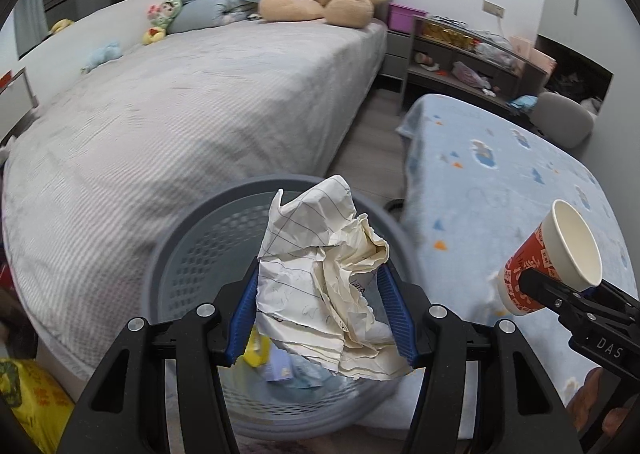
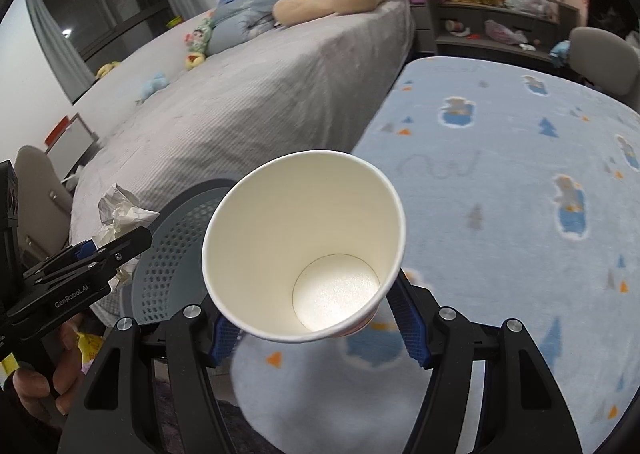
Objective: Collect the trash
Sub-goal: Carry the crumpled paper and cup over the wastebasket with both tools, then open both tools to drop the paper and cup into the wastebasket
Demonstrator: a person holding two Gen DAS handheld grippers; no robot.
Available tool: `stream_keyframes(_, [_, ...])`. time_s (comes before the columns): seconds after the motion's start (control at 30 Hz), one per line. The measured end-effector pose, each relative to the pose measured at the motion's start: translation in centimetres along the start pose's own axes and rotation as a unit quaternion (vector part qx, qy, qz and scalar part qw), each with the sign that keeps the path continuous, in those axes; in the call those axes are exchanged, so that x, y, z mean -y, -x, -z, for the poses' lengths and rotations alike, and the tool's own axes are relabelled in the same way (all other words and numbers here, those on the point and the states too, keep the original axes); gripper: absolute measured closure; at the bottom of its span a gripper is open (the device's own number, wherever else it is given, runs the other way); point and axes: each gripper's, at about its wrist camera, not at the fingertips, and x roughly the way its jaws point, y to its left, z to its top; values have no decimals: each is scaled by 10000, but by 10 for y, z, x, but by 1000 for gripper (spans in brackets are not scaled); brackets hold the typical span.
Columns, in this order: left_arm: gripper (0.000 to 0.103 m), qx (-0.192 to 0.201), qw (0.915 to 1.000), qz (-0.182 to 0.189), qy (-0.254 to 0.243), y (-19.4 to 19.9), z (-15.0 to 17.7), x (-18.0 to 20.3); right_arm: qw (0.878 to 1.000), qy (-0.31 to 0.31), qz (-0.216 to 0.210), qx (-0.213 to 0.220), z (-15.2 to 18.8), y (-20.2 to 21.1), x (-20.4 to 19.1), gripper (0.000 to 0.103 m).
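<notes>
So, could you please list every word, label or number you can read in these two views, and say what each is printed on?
"DAS" – on the body of the right tongs, seen from the left wrist.
"GenRobot.AI" – on the body of the left tongs, seen from the right wrist.
Red paper cup: white characters, too blurred to read.
Crumpled lined paper: handwriting, illegible.
Yellow bag: red print, unreadable.

Both grippers point forward and downward, side by side. The left gripper (image 1: 326, 314) has its blue-padded jaws pressed against a crumpled paper (image 1: 324, 274) on both sides. The right gripper (image 2: 316, 326) has its jaws clamped around a paper cup (image 2: 304, 246) near its base. A hand (image 2: 44, 378) grasps the left gripper's handle
</notes>
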Motion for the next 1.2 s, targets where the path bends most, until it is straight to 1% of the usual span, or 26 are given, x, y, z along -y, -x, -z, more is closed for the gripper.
stream_keyframes(0.07, [48, 17, 9998, -122, 124, 0, 3, -14, 9999, 85, -72, -42, -2, -7, -10, 39])
stream_keyframes(0.2, [48, -31, 9992, -194, 338, -5, 3, -31, 9993, 273, -229, -106, -9, -20, -30, 39])
stream_keyframes(0.43, [48, 115, 9985, -351, 411, -6, -8, -47, 9971, 609, -409, -187, -23, -40, -59, 39])
stream_keyframes(0.6, [48, 126, 9978, -437, 482, -10, -7, -55, 9949, 826, -479, -315, -25, -56, -78, 39])
stream_keyframes(0.7, [48, 69, 9976, -459, 505, -16, -5, -57, 9937, 919, -496, -409, -24, -66, -85, 39])
stream_keyframes(0.8, [48, 79, 9973, -537, 499, -18, -3, -59, 9924, 1016, -476, -504, -22, -74, -91, 39])
stream_keyframes(0.9, [48, 82, 9973, -531, 501, -19, -3, -61, 9914, 1069, -477, -580, -21, -81, -94, 39])
stream_keyframes(1.07, [45, 82, 9971, -552, 526, -19, -1, -62, 9912, 1082, -496, -586, -25, -84, -97, 37])
stream_keyframes(1.1, [44, 94, 9969, -550, 555, -19, -1, -63, 9912, 1079, -506, -576, -25, -84, -97, 36])
stream_keyframes(1.17, [40, 118, 9966, -569, 593, -17, -1, -64, 9915, 1068, -511, -539, -26, -82, -97, 26])
stream_keyframes(1.2, [39, 130, 9964, -587, 605, -16, -1, -64, 9919, 1053, -511, -499, -26, -80, -96, 23])
